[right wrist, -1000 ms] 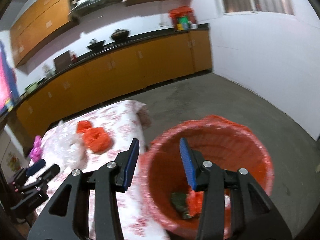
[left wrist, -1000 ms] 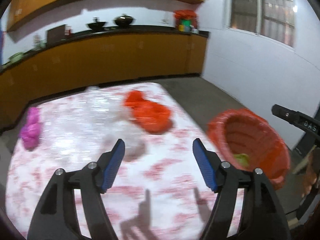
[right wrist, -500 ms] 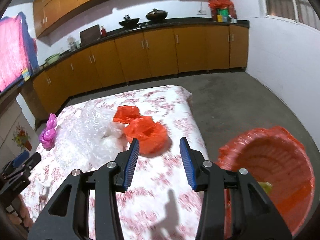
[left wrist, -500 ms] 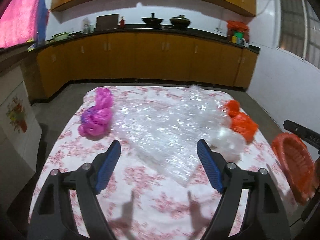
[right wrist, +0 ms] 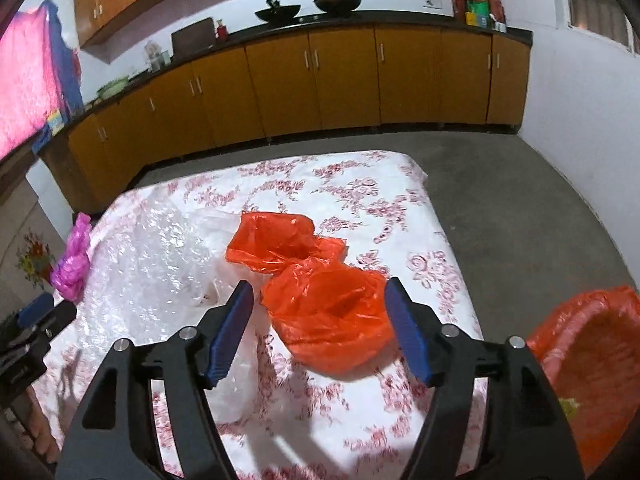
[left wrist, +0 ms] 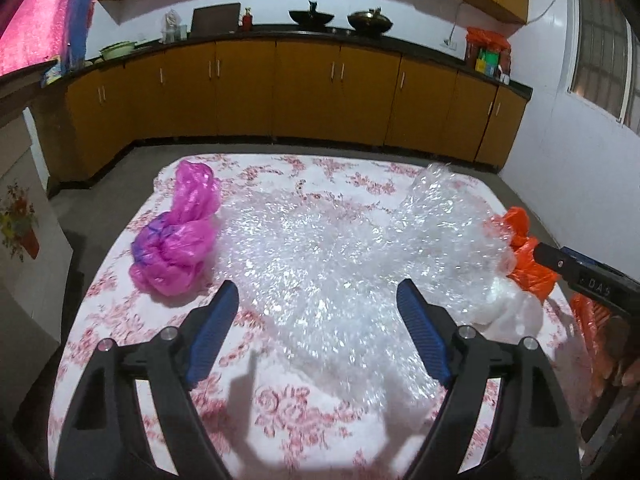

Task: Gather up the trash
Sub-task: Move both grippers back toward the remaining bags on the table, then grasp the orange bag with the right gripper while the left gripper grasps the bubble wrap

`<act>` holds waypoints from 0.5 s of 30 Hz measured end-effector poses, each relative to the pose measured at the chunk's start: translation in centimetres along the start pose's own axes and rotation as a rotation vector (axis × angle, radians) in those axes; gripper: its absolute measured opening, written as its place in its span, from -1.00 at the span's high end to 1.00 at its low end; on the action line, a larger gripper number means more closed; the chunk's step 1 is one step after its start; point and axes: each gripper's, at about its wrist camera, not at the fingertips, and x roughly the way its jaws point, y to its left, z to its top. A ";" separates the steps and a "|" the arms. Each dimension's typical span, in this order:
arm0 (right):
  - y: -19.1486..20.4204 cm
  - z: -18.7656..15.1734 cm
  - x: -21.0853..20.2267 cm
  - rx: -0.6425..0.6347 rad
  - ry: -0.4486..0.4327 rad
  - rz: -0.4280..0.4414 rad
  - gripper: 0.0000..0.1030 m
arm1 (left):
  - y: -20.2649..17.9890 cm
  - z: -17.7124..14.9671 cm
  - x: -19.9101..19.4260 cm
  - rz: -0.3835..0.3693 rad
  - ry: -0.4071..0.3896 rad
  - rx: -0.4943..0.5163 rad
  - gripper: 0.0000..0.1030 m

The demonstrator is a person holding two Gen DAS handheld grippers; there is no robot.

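Note:
A table with a floral cloth (left wrist: 288,404) (right wrist: 400,208) holds trash: a pink plastic bag (left wrist: 176,244) (right wrist: 72,264) at the left, a large sheet of clear bubble wrap (left wrist: 328,256) (right wrist: 152,256) in the middle, and a crumpled orange plastic bag (right wrist: 320,300) (left wrist: 528,260) at the right. An orange-lined bin (right wrist: 596,368) stands on the floor at the table's right. My left gripper (left wrist: 318,328) is open and empty, above the bubble wrap's near edge. My right gripper (right wrist: 320,324) is open and empty, its fingers either side of the orange bag, just short of it.
Orange kitchen cabinets (left wrist: 304,92) with a dark counter run along the back wall. Grey floor (right wrist: 520,208) lies to the table's right, ending at a white wall (left wrist: 568,168). A white cabinet with a flower picture (left wrist: 20,224) stands at the left.
Both grippers swung left from the bin to the table. The right gripper's jaws opened wider and now frame the orange bag. The left gripper now faces the bubble wrap.

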 end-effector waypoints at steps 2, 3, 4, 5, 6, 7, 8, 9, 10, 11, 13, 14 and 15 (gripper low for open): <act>0.3 -0.1 0.8 -0.030 0.018 -0.011 -0.33 | 0.0 0.2 1.0 0.000 0.025 0.010 -0.51; 0.3 -0.2 1.2 -0.039 0.028 -0.014 -0.33 | 0.0 0.2 1.6 -0.008 0.044 0.014 -0.42; 0.4 -0.4 1.5 -0.049 0.039 -0.018 -0.33 | 0.0 0.2 2.0 -0.015 0.060 0.016 -0.37; 0.4 -0.5 1.7 -0.057 0.043 -0.021 -0.33 | 0.0 0.1 2.5 -0.025 0.082 0.018 -0.29; 0.4 -0.6 1.8 -0.064 0.047 -0.024 -0.33 | 0.0 -0.1 2.8 -0.034 0.100 0.020 -0.19; 0.4 -0.6 1.8 -0.068 0.050 -0.026 -0.32 | -0.1 -0.2 3.1 -0.042 0.114 0.023 -0.15; 0.3 -0.8 1.9 -0.071 0.052 -0.027 -0.25 | -0.2 -0.4 3.3 -0.049 0.125 0.028 -0.10; 0.3 -0.9 1.9 -0.074 0.054 -0.028 -0.20 | -0.3 -0.5 3.3 -0.051 0.128 0.032 -0.07; 0.2 -1.0 1.9 -0.078 0.055 -0.030 -0.15 | -0.4 -0.6 3.3 -0.054 0.128 0.036 -0.06; 0.1 -1.1 1.9 -0.080 0.057 -0.030 -0.06 | -0.5 -0.7 3.3 -0.057 0.129 0.041 -0.03; -0.1 -1.2 2.0 -0.077 0.059 -0.029 0.09 | -0.7 -0.9 3.4 -0.062 0.132 0.044 0.04; -0.2 -1.3 1.9 -0.074 0.060 -0.026 0.19 | -0.8 -1.0 3.3 -0.066 0.133 0.045 0.12; -0.3 -1.3 1.8 -0.073 0.061 -0.023 0.33 | -0.9 -1.1 3.3 -0.068 0.135 0.046 0.23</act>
